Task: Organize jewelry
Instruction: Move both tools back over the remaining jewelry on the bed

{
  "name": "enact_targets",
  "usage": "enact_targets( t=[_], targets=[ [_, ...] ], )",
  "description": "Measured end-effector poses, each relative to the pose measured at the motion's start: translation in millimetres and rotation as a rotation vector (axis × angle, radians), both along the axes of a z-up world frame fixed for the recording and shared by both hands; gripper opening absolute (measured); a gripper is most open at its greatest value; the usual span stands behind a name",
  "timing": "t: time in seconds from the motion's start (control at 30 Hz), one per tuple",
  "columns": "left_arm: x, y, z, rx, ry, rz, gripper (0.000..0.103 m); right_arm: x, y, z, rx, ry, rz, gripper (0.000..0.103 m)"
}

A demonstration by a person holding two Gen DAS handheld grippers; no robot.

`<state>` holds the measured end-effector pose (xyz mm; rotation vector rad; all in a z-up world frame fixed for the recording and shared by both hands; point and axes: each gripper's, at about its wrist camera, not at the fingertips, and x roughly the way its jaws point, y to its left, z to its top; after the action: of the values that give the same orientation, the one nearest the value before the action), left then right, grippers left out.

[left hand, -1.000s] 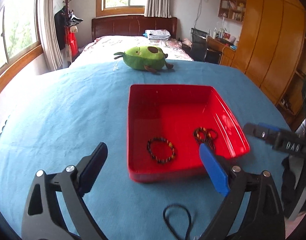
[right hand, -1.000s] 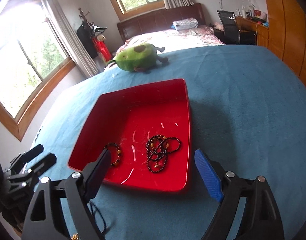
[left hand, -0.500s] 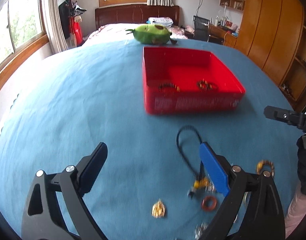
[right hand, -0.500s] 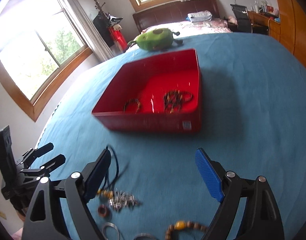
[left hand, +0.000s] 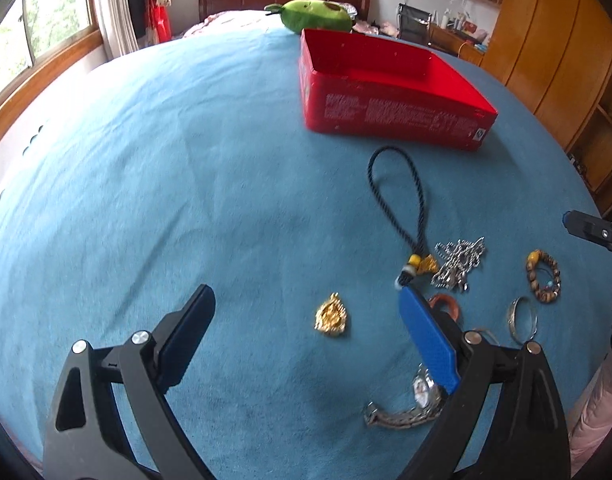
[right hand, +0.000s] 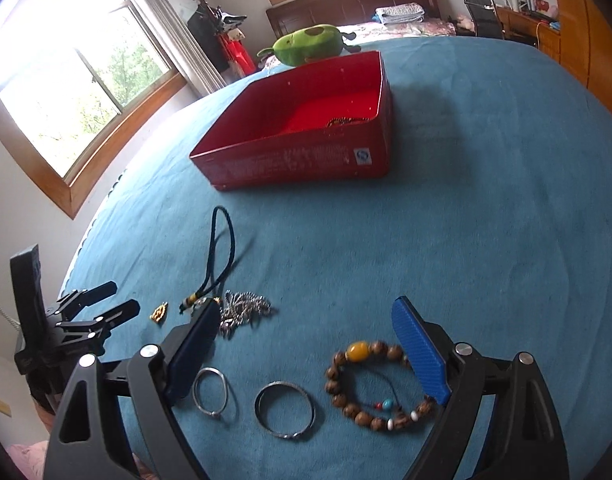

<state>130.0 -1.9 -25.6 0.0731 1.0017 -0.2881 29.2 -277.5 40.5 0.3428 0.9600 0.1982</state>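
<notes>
- Between the spread fingers of the left gripper (left hand: pixel 306 316), a small gold filigree pendant (left hand: pixel 332 316) lay on the blue cloth-covered table (left hand: pixel 166 184), touched by neither finger; nothing was held.
- Just past the left gripper's blue right finger (left hand: pixel 427 340): black braided cord loop with yellow bead (left hand: pixel 405 208), heap of silver chain (left hand: pixel 459 262), orange ring (left hand: pixel 445 304) partly hidden.
- Under that finger: silver metal wristwatch (left hand: pixel 409 408).
- Right gripper (right hand: pixel 306 344) was wide apart, empty.
- Between its fingers: thin silver bangle (right hand: pixel 285 409), thin silver hoop (right hand: pixel 210 396) beside the left finger.
- Brown wooden bead bracelet with amber bead (right hand: pixel 371 384) lay partly under the blue right finger (right hand: pixel 419 354).
- Well ahead of both grippers: red rectangular tin tray (right hand: pixel 298 160), dark beads inside near wall.
- Beyond the tray: green avocado plush toy (right hand: pixel 309 44).
</notes>
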Motion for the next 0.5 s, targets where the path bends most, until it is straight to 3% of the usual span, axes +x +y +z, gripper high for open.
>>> enact_targets(
  t=[0.2,0.37,0.43,0.5],
  targets=[
    [-1.2,2.9,-10.3,-0.033,0.068,-0.009,0.092,-4.5,4.0,-2.3,0.011,0.01,0.009,0.088],
    [-2.6,-2.7,-16.2,-0.012,0.078,-0.024,0.09,-4.4,9.5,-3.9,0.004,0.017,0.02,0.088],
    [-2.8,-7.3,-20.5,0.001,0.089,-0.041,0.077,-4.6,11.7,-3.8,-0.003,0.017,0.024,0.086],
    [-1.3,-11.3,-26.6,0.007,0.107,-0.053,0.077,-5.0,14.0,-4.4,-0.011,0.017,0.029,0.084]
  ],
)
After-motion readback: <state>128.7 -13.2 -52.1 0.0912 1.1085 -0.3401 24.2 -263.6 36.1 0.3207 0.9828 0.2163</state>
